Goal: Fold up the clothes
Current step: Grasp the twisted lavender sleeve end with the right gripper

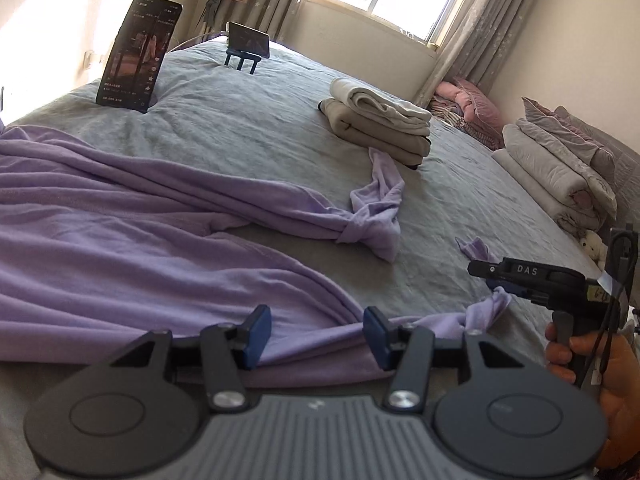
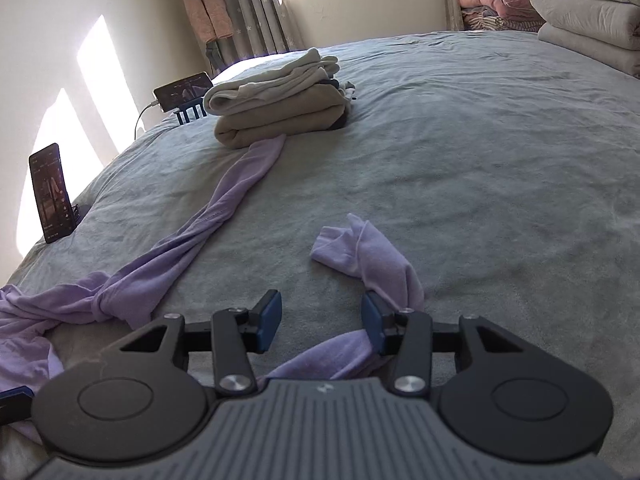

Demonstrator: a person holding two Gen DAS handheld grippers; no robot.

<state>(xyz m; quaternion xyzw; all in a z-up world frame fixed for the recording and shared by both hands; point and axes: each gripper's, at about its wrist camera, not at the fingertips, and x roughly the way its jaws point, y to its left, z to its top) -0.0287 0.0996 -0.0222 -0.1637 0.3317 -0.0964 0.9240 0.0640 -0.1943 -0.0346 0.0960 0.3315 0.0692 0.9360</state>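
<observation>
Open tools [image 1: 317,334] [image 2: 320,322] over lilac garment [image 1: 120,248]

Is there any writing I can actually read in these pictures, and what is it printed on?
"DAS": raised letters on top of the right gripper.
Tag on that gripper: handwritten marks, cut off, unreadable.
Upright phone: screen text too small to read.
Phone on the blue stand: too blurred to read.

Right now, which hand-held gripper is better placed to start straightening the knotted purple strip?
Probably left. The left hand-held gripper is open over the purple garment, facing the knot. The right hand-held gripper points at the loose end.
</observation>
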